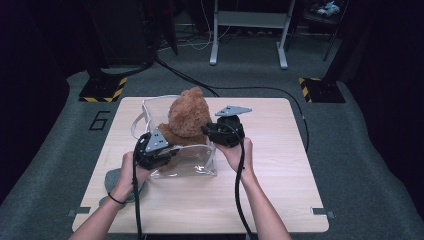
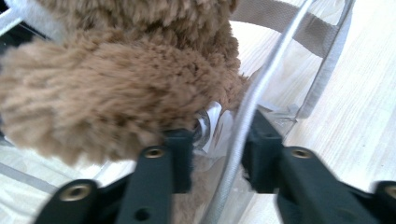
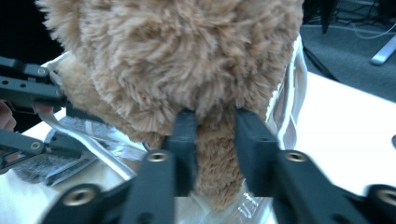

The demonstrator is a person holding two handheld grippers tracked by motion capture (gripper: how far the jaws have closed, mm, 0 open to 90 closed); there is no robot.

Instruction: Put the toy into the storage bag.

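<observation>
A shaggy brown teddy bear (image 1: 187,115) sits upright in a clear plastic bag (image 1: 200,162) on the wooden table (image 1: 280,165). My left gripper (image 1: 172,152) is at the bag's front left corner. In the left gripper view its jaws (image 2: 218,135) stand close together on the white-piped bag rim (image 2: 261,79), with the bear's fur (image 2: 107,88) just above. My right gripper (image 1: 205,129) reaches the bear from the right. In the right gripper view it (image 3: 215,126) is shut on a plush limb (image 3: 215,158) under the bear's body (image 3: 177,51).
A grey cloth (image 1: 112,180) lies at the table's left edge beside the left hand. The bag's beige strap handles (image 2: 303,28) curve over its far side. Bare tabletop spreads to the right and front. Cables and a metal stand (image 1: 248,30) are on the floor beyond.
</observation>
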